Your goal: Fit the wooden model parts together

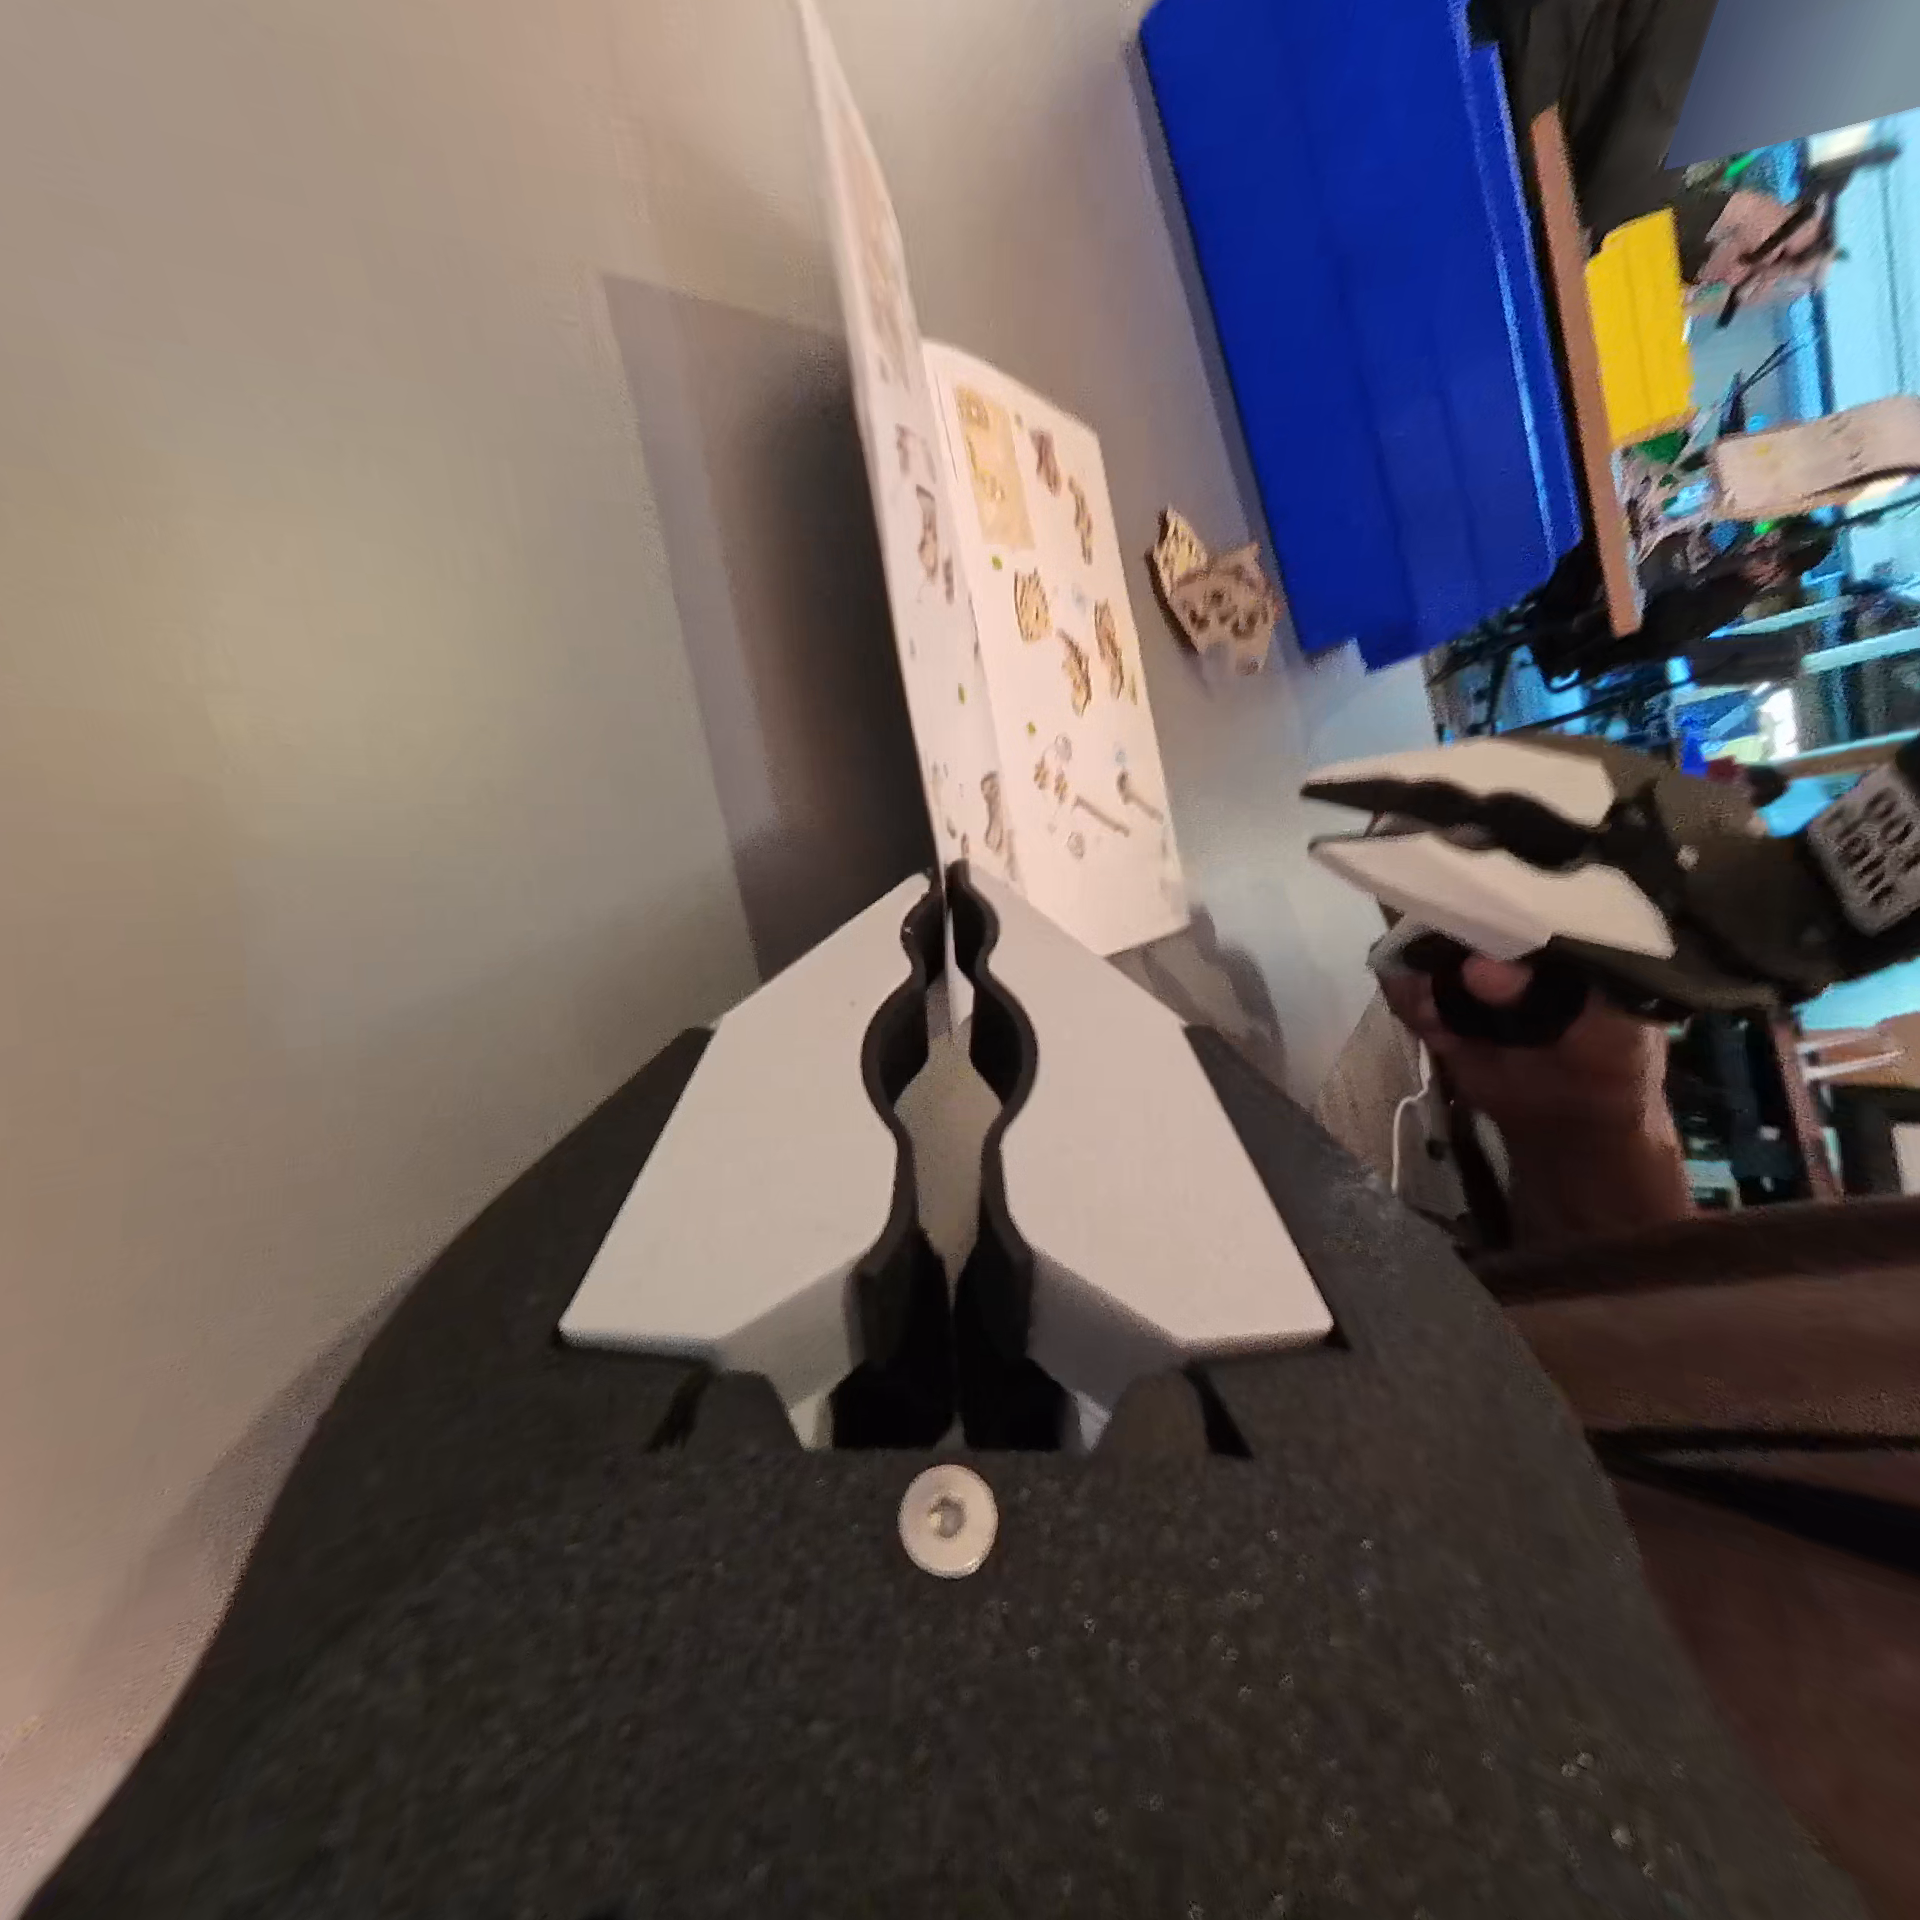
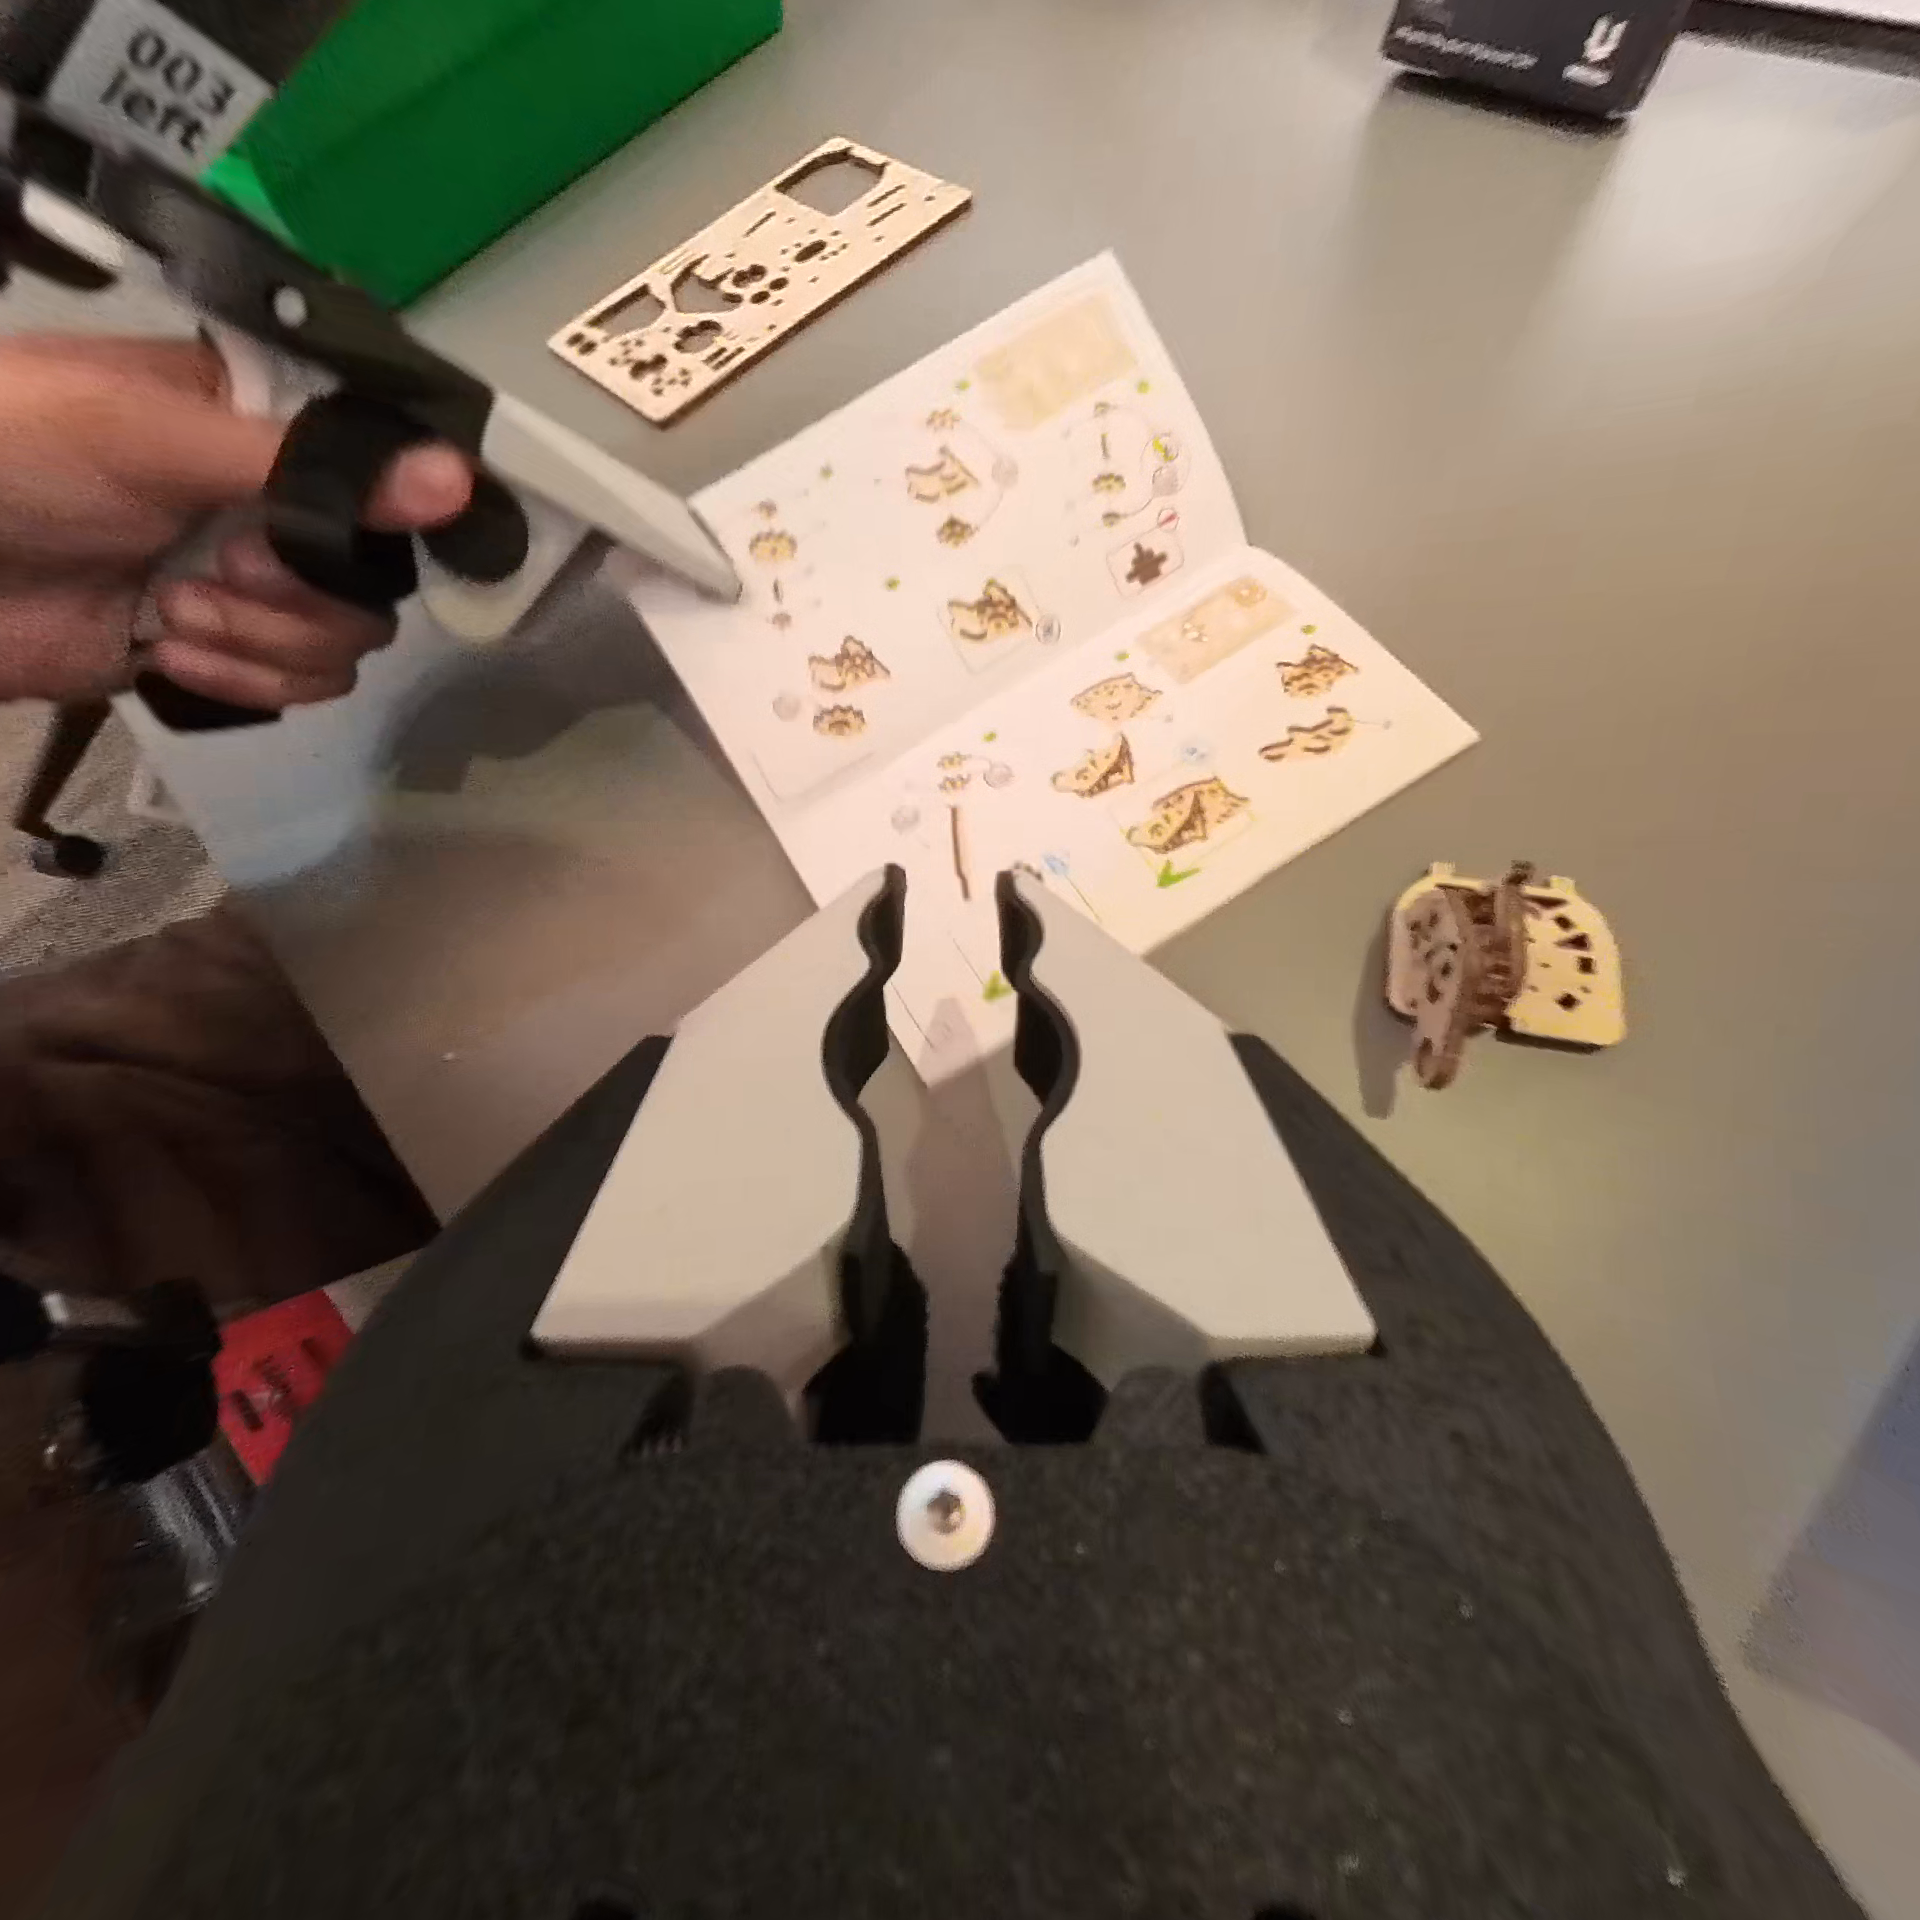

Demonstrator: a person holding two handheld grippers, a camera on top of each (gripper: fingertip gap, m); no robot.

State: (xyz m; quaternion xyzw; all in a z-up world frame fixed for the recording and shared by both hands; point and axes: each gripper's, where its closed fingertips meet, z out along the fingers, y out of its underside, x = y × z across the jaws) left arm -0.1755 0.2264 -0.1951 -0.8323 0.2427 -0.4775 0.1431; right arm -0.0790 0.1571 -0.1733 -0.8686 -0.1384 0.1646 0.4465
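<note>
Wooden pieces are mostly joined already, as far as I can judge: the partly built model point(image 2: 1507, 961) lies on the grey table point(image 2: 1558, 468) to the right of the instruction sheet point(image 2: 1049, 644), apart from both grippers. Up near the green box point(image 2: 468, 125) lies the punched-out wooden parts board point(image 2: 758, 281), its cut-outs mostly empty — so few parts look left to add, though I can't tell whether any loose piece remains.

My left gripper point(image 1: 951, 899) is closed down on the edge of the instruction sheet, which it holds pinched between the fingertips; in the left wrist view the paper stands up from the tips. My right gripper point(image 2: 951, 883) hangs over the near corner of the sheet, jaws a little apart and holding nothing.

So I read this as a check of the instructions — not a fitting step. What is left, I judge, is picking the model up and seating whatever the sheet calls for.
</note>
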